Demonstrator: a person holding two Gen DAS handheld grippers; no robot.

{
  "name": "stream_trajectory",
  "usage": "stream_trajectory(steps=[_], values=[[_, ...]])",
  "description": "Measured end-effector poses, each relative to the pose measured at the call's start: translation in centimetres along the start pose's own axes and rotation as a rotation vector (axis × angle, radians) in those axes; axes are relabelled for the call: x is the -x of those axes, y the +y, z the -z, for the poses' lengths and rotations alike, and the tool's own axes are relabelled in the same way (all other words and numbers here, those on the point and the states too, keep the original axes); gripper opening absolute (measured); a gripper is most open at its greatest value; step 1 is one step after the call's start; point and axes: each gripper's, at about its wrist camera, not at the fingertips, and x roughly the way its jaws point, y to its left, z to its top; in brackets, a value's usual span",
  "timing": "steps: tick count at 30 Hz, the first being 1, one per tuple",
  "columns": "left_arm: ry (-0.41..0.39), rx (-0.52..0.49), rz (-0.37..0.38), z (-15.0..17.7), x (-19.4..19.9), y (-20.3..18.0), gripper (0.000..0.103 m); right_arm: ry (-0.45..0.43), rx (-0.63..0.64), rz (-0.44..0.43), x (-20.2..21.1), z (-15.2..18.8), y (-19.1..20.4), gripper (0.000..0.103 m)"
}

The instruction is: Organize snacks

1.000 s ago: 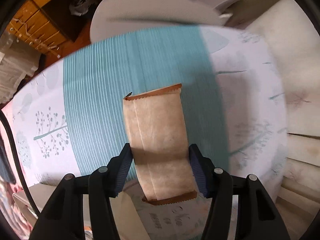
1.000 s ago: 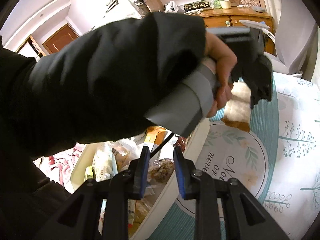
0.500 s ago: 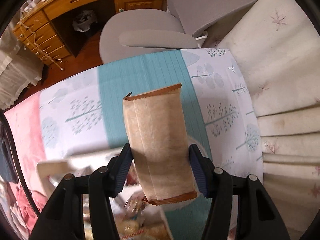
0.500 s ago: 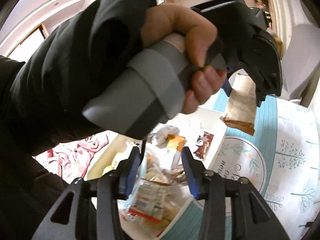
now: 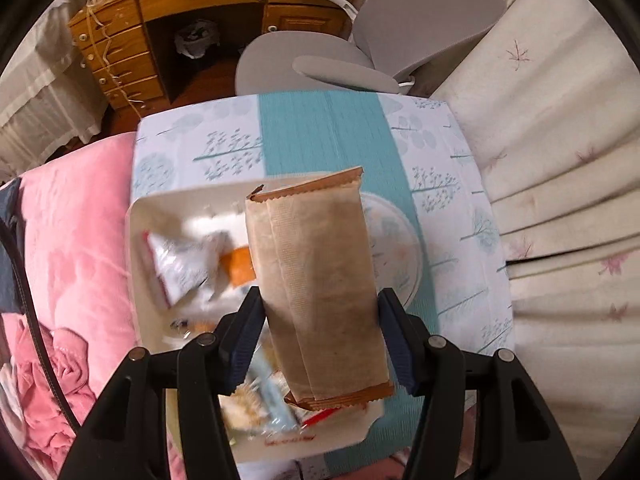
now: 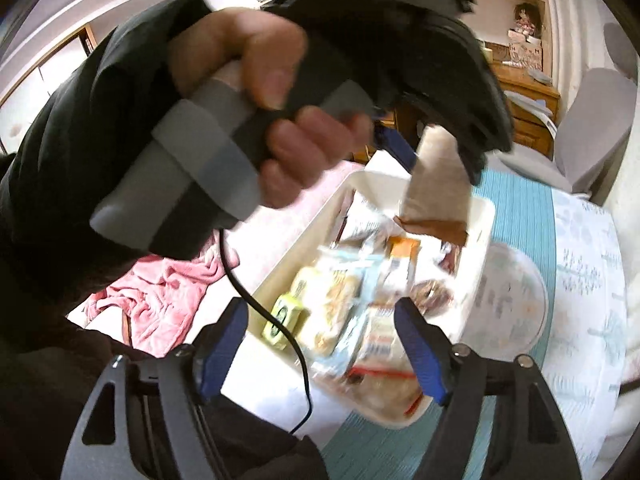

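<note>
My left gripper (image 5: 318, 336) is shut on a tan paper snack packet (image 5: 316, 280) with brown crimped ends and holds it in the air above a white tray (image 5: 138, 216) that holds several snack packets. In the right wrist view the same packet (image 6: 438, 192) hangs from the left gripper over the tray's (image 6: 486, 216) far end. My right gripper (image 6: 322, 350) is open and empty, above the near end of the tray.
The tray stands on a table with a teal and white tree-print cloth (image 5: 320, 136). A round printed mat (image 6: 516, 300) lies right of the tray. A pink blanket (image 5: 72, 240) lies at the left. A grey chair (image 5: 360, 40) and a wooden desk (image 5: 192, 8) stand beyond.
My left gripper has risen and drawn back with the tan packet, so the tray now shows under it. My right gripper has opened wide and lifted above the tray.
</note>
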Motion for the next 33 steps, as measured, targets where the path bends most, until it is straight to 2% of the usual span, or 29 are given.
stream_trajectory(steps=[4,8,14,19,22,25,27,33], values=[[-0.008,0.011,-0.016,3.4,0.4,1.6,0.056,-0.007,-0.04,0.054,1.0,1.8,0.3,0.077],[-0.013,0.039,-0.015,6.6,0.2,2.7,0.056,-0.015,-0.078,0.13,2.3,2.9,-1.2,0.077],[0.005,0.095,-0.009,11.0,-0.7,2.2,0.057,-0.008,-0.123,0.185,4.0,4.8,-3.0,0.078],[-0.065,0.143,-0.046,13.0,-0.5,0.2,0.058,-0.001,-0.127,0.19,6.0,6.2,-5.3,0.078],[-0.135,0.189,-0.042,13.8,0.6,-1.3,0.075,0.026,-0.13,0.204,7.6,7.2,-6.7,0.079],[-0.217,0.235,-0.062,15.4,1.6,-3.0,0.079,0.063,-0.118,0.213,8.5,8.4,-7.4,0.083],[-0.217,0.28,-0.084,16.7,1.7,-3.8,0.079,0.086,-0.098,0.204,9.2,9.3,-8.0,0.083],[-0.206,0.362,-0.075,22.0,2.2,-6.0,0.079,0.137,-0.131,0.174,10.8,11.0,-9.5,0.085]])
